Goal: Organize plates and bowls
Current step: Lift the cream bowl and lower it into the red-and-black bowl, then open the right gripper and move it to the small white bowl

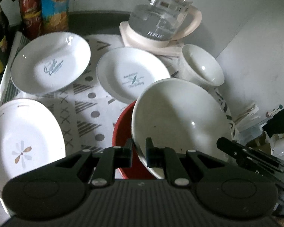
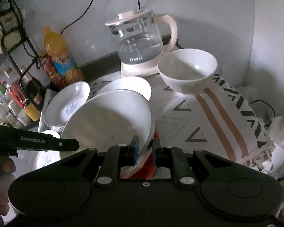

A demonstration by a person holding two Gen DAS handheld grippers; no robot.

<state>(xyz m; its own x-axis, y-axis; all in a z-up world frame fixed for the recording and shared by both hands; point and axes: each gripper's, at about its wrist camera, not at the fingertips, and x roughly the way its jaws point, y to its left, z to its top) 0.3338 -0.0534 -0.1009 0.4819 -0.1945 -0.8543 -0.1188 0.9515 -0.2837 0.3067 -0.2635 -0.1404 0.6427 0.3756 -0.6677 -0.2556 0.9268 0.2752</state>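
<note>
A large white bowl (image 1: 179,117) (image 2: 108,117) sits tilted in a red bowl (image 1: 123,128) (image 2: 149,164) on the patterned cloth (image 1: 85,104). My left gripper (image 1: 140,151) is shut on the white bowl's near rim. My right gripper (image 2: 145,147) is shut on the rim on the opposite side, with the red bowl's edge right at its fingers. Each gripper shows in the other's view, the right gripper (image 1: 236,155) and the left gripper (image 2: 47,143). Beyond lie a script-printed plate (image 1: 51,62) (image 2: 66,104), a second printed plate (image 1: 132,75) and a flower plate (image 1: 22,138). A smaller white bowl (image 1: 202,66) (image 2: 187,70) stands at the back right.
A glass kettle (image 1: 161,19) (image 2: 140,43) on its base stands against the back wall. Drink bottles (image 1: 55,5) (image 2: 56,53) and a wire rack of bottles (image 2: 15,94) line the back left. A person's hand (image 2: 1,170) holds the left gripper.
</note>
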